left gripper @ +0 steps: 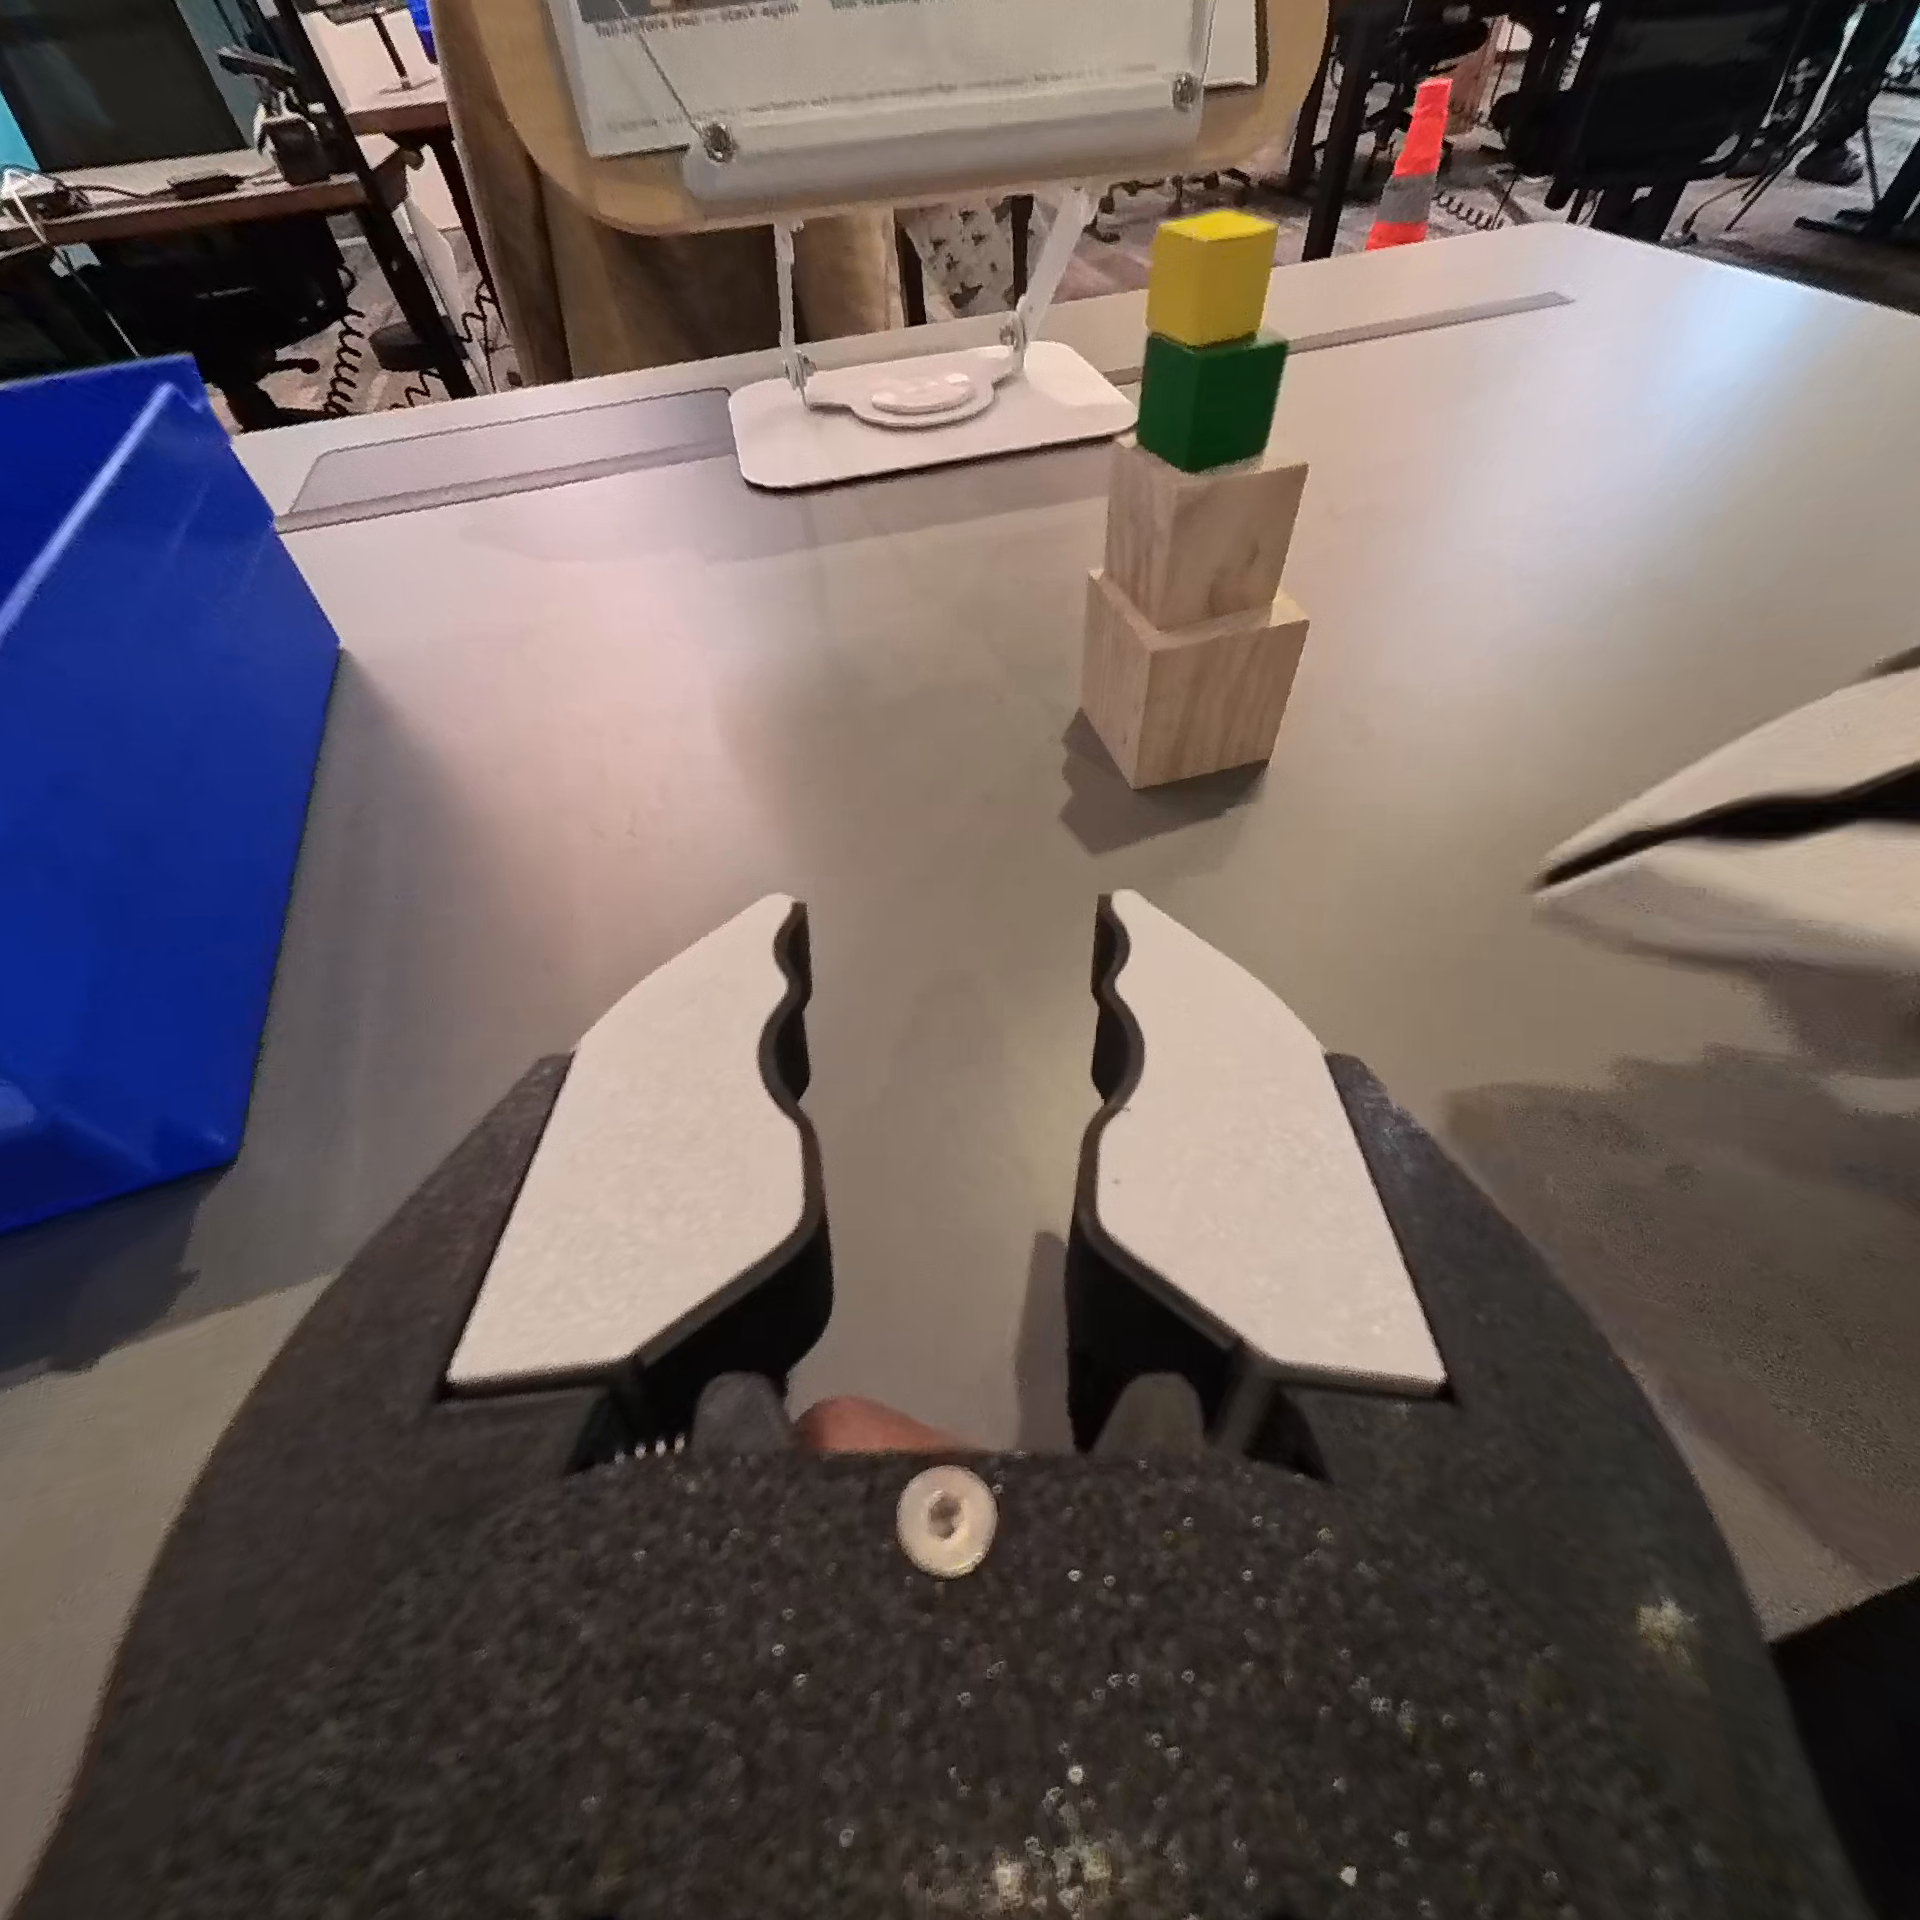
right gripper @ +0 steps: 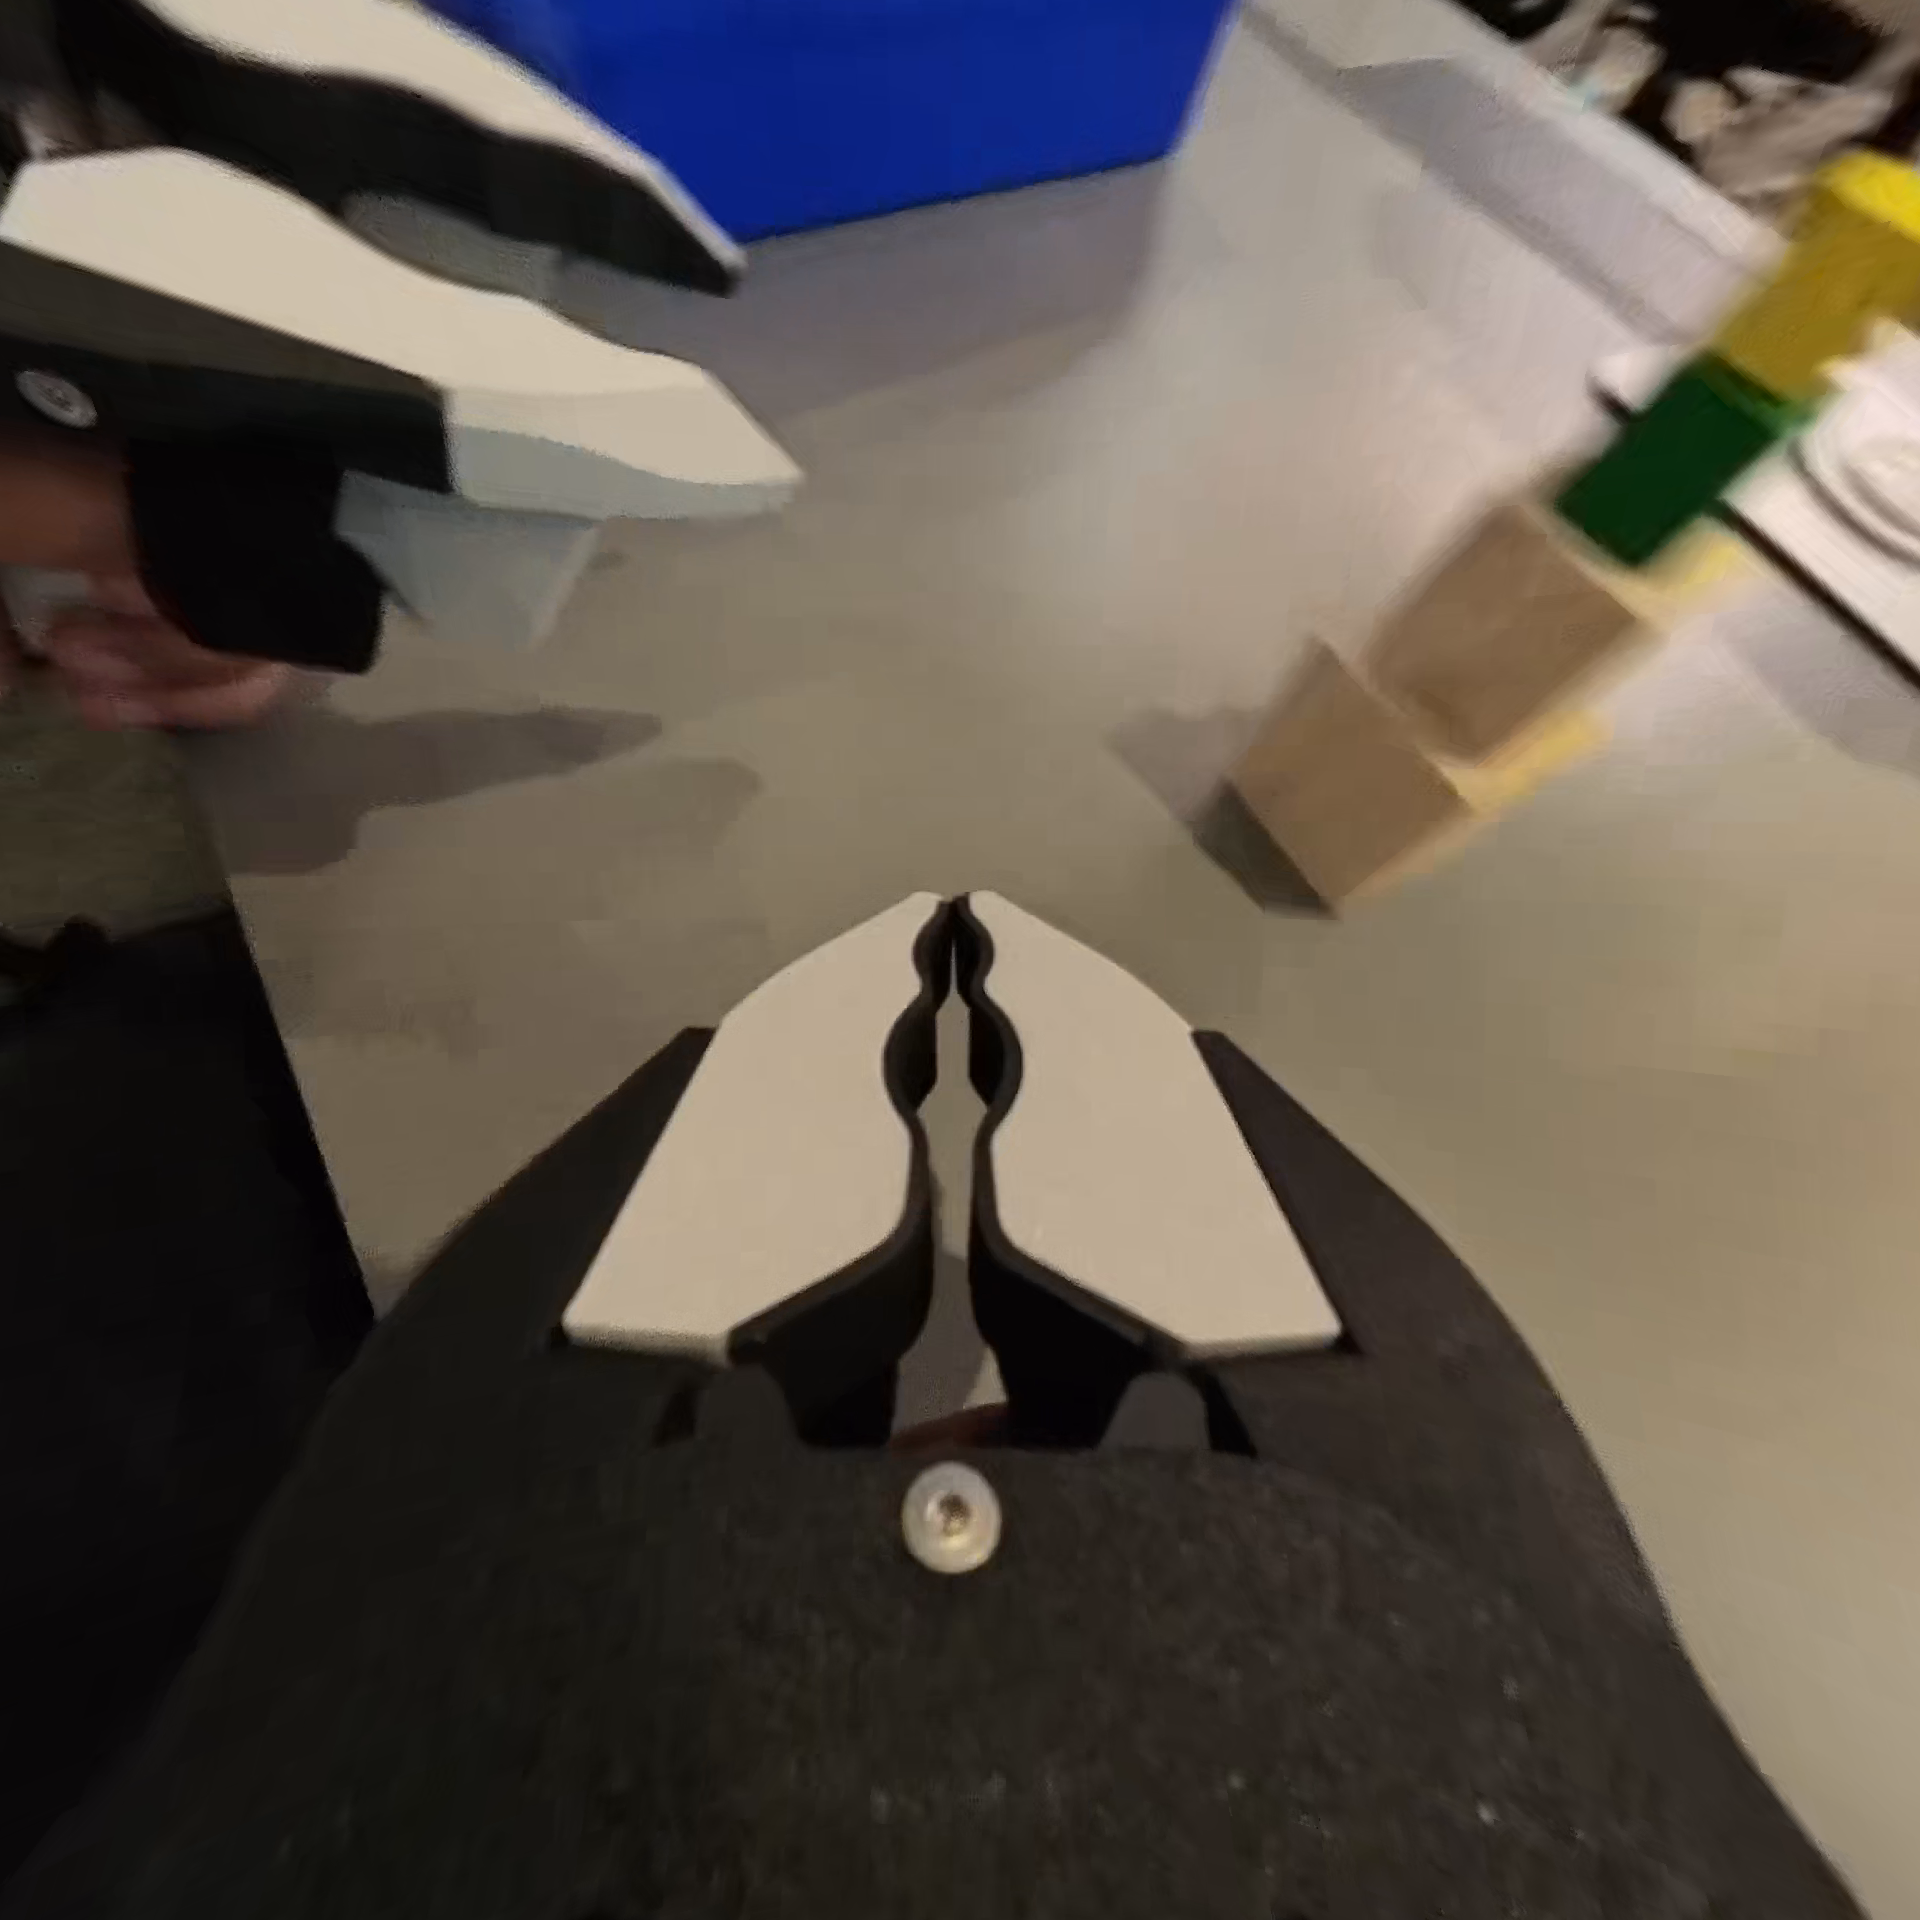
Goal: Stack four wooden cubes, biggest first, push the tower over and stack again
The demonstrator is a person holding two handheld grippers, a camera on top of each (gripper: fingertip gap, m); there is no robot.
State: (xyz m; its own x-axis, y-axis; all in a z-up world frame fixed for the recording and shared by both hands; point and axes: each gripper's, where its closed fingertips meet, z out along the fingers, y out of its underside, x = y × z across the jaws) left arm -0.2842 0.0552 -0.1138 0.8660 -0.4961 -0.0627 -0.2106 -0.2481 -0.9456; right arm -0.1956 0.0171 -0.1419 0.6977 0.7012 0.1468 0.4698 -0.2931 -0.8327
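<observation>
A four-cube tower stands upright on the grey table point(left gripper: 623, 727): a big plain wooden cube point(left gripper: 1195, 686) at the bottom, a smaller plain wooden cube point(left gripper: 1205, 540) on it, then a green cube point(left gripper: 1210, 405) and a yellow cube point(left gripper: 1210, 275) on top. My left gripper point(left gripper: 951, 914) is open and empty, well short of the tower and left of it. My right gripper point(right gripper: 954, 904) is shut and empty; it shows blurred at the right edge of the left wrist view point(left gripper: 1745, 821). In the blurred right wrist view the tower point(right gripper: 1455, 707) lies ahead to the right and the left gripper point(right gripper: 665, 353) at upper left.
A blue bin point(left gripper: 135, 790) stands at the table's left side. A white stand base point(left gripper: 925, 416) holding a framed sheet point(left gripper: 904, 94) sits at the back, just behind and left of the tower. An orange cone point(left gripper: 1413, 166) is on the floor beyond. The yellow cube point(left gripper: 1210, 275) is about 15 cm from both grippers' fingertips. My right wrist view point(right gripper: 1814, 262) looks at it from another angle.
</observation>
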